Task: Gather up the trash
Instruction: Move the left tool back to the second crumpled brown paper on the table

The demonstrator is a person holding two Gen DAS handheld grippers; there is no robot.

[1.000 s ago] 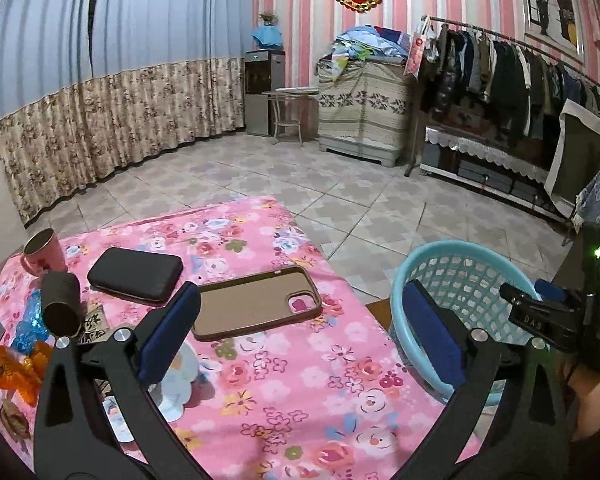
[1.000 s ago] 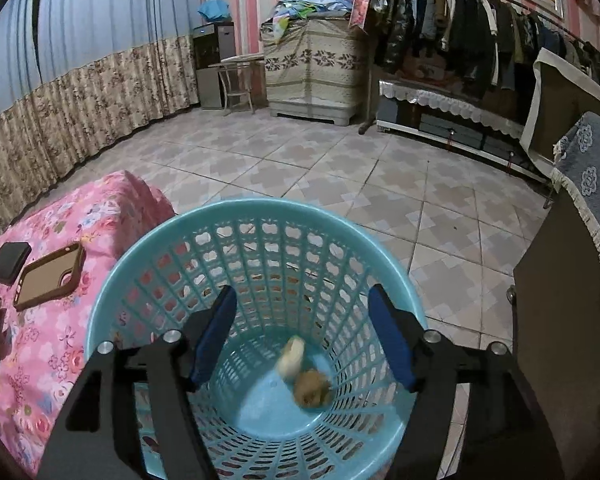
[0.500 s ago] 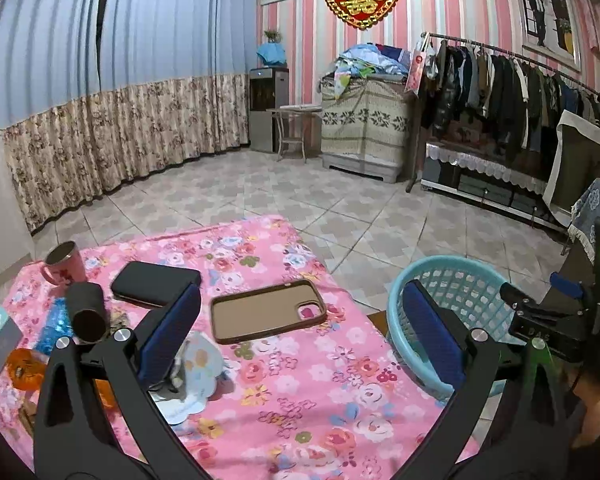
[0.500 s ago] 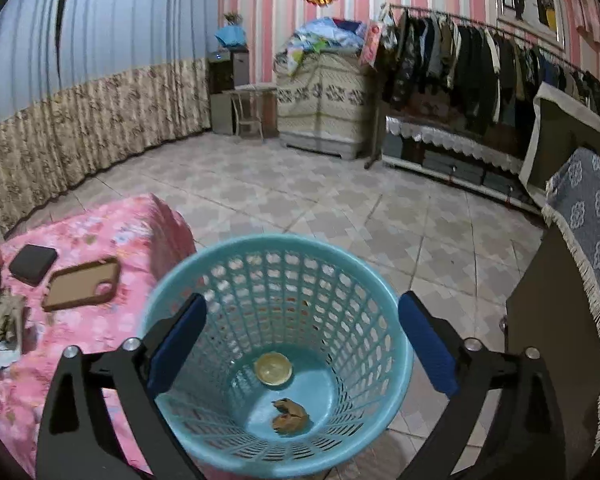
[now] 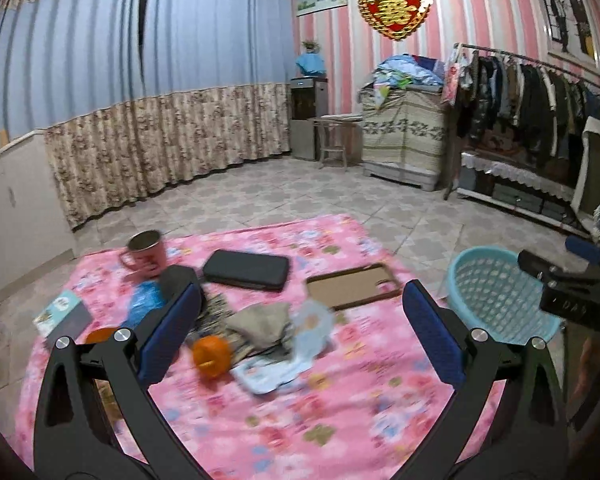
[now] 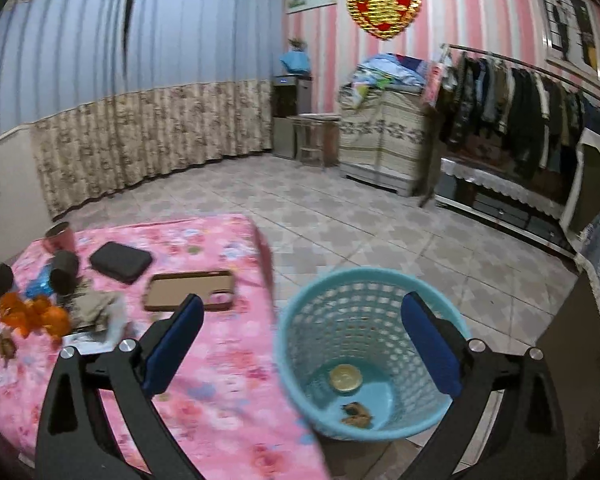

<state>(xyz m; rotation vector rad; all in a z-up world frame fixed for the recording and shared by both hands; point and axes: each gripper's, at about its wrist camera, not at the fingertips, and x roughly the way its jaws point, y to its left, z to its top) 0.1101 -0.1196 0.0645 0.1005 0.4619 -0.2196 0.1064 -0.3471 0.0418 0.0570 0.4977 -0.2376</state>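
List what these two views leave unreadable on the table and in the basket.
- Left wrist view: orange item and crumpled wrappers, smeared by motion blur.
- Left wrist view: basket floor, hidden behind its own wall.
- Right wrist view: brown scrap in the basket, too small to identify.

The basket (image 6: 364, 320) is glossy turquoise plastic, its wall a lattice of holes. A soft pink flowered cloth (image 5: 300, 420) covers the counter, matt all over. The mug (image 5: 144, 254) looks like enamelled metal, the dark case (image 5: 246, 269) matt, the floor (image 5: 340, 192) smooth tile
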